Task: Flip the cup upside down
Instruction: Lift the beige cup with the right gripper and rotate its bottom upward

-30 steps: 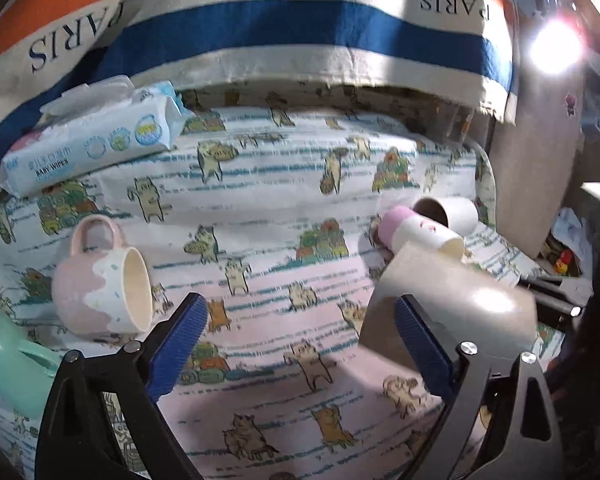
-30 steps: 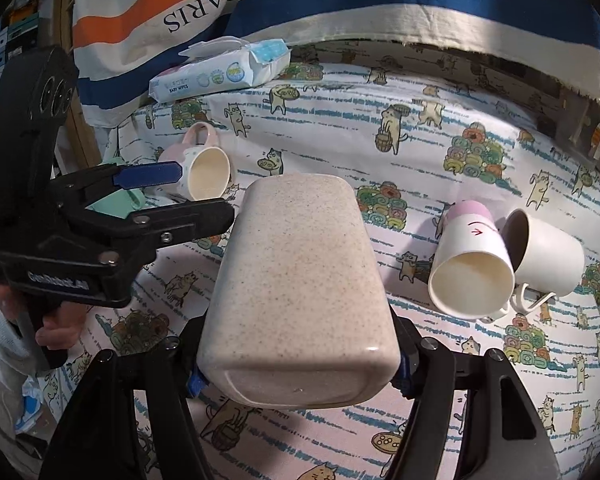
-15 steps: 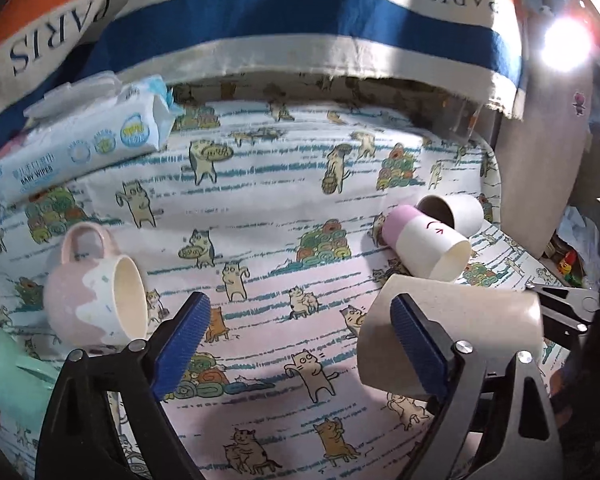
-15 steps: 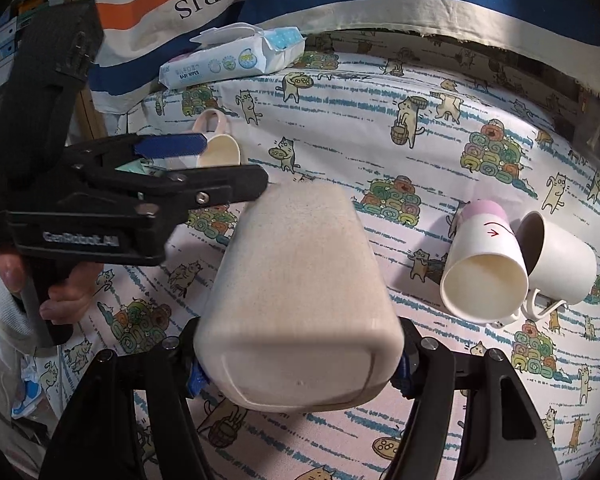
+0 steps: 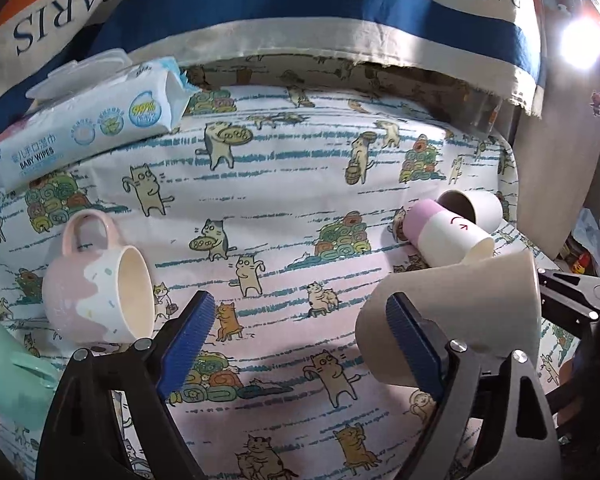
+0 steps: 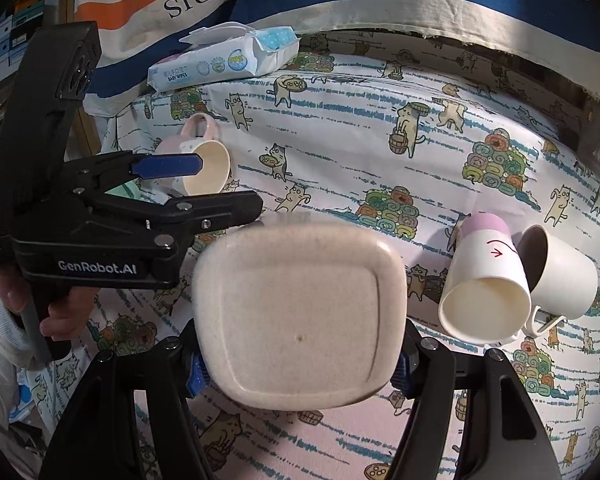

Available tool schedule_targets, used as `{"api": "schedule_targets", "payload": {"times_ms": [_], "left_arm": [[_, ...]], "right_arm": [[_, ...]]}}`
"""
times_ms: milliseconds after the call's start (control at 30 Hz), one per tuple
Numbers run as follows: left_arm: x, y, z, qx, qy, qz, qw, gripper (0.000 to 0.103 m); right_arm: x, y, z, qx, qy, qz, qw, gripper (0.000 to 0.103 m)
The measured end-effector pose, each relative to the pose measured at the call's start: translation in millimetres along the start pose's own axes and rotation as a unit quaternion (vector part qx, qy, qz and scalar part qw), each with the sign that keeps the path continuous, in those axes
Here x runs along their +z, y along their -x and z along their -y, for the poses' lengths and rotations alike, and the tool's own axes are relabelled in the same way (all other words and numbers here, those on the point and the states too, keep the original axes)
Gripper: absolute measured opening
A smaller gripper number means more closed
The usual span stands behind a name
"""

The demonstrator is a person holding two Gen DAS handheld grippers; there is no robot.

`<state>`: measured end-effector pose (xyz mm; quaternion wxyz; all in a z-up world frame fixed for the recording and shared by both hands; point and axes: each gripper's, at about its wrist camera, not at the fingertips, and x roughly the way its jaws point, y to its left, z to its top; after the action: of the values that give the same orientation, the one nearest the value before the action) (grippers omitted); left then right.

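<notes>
Midair, the right gripper [image 6: 300, 368] jaws clench the speckled beige cup [image 6: 300, 320] at six o'clock, base toward camera; the smooth walls could slip mid-turn, while the left gripper [image 5: 296, 344] jaws gape empty.

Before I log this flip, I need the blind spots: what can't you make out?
- Speckled beige square cup, right wrist view: mouth faces away; only its base shows.
- Right gripper pads: the cup hides them.
- Mint green cup, left wrist view: cut by the edge.
- Cream handled mug: the pink-and-white paper cup partly covers it.
</notes>
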<state>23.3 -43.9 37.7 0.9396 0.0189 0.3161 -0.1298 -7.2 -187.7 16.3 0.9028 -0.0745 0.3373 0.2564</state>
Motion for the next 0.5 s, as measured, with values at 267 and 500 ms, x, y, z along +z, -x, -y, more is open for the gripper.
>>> {"api": "schedule_targets", "payload": {"times_ms": [267, 500], "left_arm": [[-3, -10, -15, -0.003, 0.027, -0.011, 0.9996, 0.086], [-5, -9, -23, 0.023, 0.042, 0.000, 0.9989, 0.084]], "right_arm": [[7, -10, 0, -0.008, 0.009, -0.002, 1.000, 0.069], [18, -30, 4, -0.011, 0.004, -0.038, 0.999, 0.069]]}}
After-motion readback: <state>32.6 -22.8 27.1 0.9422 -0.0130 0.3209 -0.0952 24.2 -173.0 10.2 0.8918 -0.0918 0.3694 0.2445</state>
